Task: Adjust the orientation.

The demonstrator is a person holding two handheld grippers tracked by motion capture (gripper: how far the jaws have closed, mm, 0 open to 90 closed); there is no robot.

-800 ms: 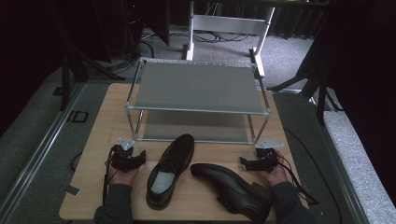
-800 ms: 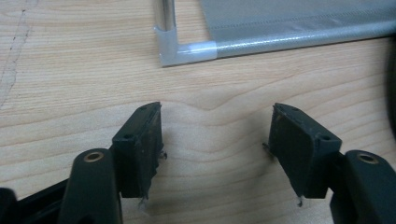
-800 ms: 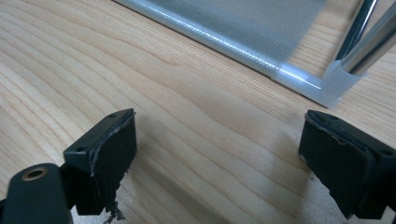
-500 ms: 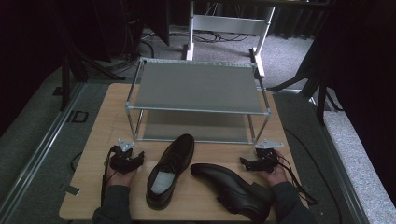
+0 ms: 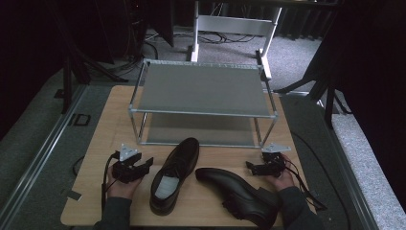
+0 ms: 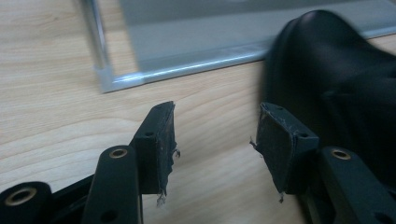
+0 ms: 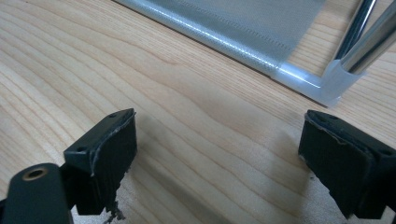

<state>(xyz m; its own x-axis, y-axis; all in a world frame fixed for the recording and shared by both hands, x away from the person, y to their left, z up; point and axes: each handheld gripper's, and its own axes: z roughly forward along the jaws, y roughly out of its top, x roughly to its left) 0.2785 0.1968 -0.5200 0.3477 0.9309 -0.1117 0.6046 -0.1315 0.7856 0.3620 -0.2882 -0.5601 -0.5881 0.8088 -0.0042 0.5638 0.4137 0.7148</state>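
Two black shoes are seen on the wooden table [image 5: 119, 120], before the metal rack [image 5: 203, 91]. The left shoe [image 5: 172, 175] stands upright, just beside the left gripper [image 5: 143, 165]; the right shoe [image 5: 239, 194] lies near the right gripper [image 5: 253, 167]. Both grippers' jaws are spread apart, with nothing held between them.

**Recording studio or lab set-up, not a home**

Dim room with grey carpeted floor [image 5: 33, 143] and dark curtains all round. Black tripod legs [image 5: 72, 72] left and right, loose cables trailing under a white metal desk frame [image 5: 234, 24] at the back. In the middle, a pale wooden worktop [image 5: 110, 120] bearing a two-tier silver metal shoe rack [image 5: 201, 91] and a pair of black leather dress shoes [image 5: 174, 172], laid out for filming.
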